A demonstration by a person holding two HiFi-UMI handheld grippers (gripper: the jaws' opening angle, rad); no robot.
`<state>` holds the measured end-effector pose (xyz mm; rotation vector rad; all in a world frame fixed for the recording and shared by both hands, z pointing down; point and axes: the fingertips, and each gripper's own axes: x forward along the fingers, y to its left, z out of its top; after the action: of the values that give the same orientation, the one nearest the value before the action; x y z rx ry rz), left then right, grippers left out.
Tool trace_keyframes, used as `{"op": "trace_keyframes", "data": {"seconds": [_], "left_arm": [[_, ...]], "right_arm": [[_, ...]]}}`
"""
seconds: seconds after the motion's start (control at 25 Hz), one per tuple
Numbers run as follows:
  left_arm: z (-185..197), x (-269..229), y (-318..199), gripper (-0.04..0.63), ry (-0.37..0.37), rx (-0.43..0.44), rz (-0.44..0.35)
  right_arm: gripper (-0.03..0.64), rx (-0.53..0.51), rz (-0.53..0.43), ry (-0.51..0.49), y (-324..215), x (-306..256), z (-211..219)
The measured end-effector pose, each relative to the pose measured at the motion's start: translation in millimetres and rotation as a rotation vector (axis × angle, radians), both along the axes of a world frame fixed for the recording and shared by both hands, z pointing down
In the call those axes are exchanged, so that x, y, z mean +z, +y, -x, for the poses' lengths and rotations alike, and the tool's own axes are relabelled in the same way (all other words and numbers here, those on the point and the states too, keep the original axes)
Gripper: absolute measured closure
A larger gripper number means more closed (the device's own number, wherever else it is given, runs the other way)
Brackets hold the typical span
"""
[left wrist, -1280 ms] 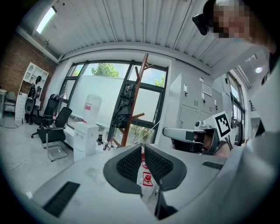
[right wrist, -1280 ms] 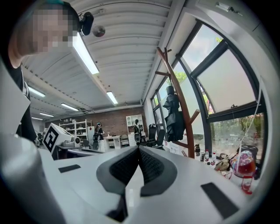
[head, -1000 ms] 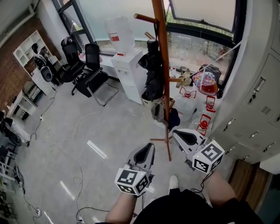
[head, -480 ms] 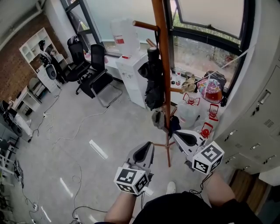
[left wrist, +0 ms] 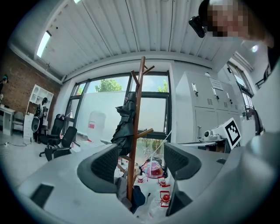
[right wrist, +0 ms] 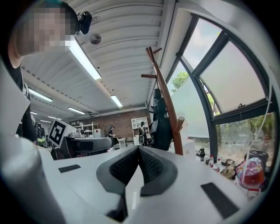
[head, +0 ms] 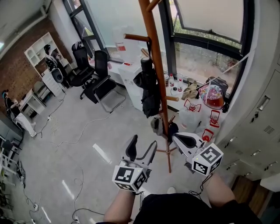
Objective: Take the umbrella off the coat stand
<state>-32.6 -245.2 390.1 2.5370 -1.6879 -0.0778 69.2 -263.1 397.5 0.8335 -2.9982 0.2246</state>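
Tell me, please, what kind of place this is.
Most likely an office or workroom: black office chairs by the large window, grey metal lockers on the right, and a white open shelf unit against a brick wall.

Left gripper — its jaws, pressed together in both earlier head views, are now opening and stand apart, with nothing between the pads; only the distant coat stand shows through the gap. The gripper also sits slightly higher in the head view. That view has itself swung — the stand and the hanging black umbrella now lie further left, and another upper peg has come into sight.
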Motion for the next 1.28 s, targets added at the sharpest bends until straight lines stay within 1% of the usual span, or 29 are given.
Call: {"op": "trace_keyframes", "data": {"seconds": [0.36, 0.56, 0.8, 1.12, 1.28], "left_arm": [[3.3, -14.5, -15.1, 0.291, -0.033, -0.011, -0.016], [8.0, -18.1, -31.2, 0.291, -0.033, -0.007, -0.018], [14.3, -23.1, -58.2, 0.288, -0.014, 0.022, -0.016], [22.7, -26.4, -104.3, 0.282, -0.034, 0.062, -0.01], [22.5, -32.1, -123.2, 0.278, -0.014, 0.096, -0.025]], "right_arm": [[0.563, 0.003, -0.001, -0.011, -5.5, -4.9, -3.5], [0.563, 0.021, -0.001, -0.012, -12.7, -5.1, -3.2], [0.563, 0.063, 0.0, -0.014, -25.2, -4.0, -0.8], [0.563, 0.127, 0.024, -0.013, -45.7, 6.7, 1.8], [0.563, 0.17, 0.037, -0.01, -55.9, 8.5, -0.4]]}}
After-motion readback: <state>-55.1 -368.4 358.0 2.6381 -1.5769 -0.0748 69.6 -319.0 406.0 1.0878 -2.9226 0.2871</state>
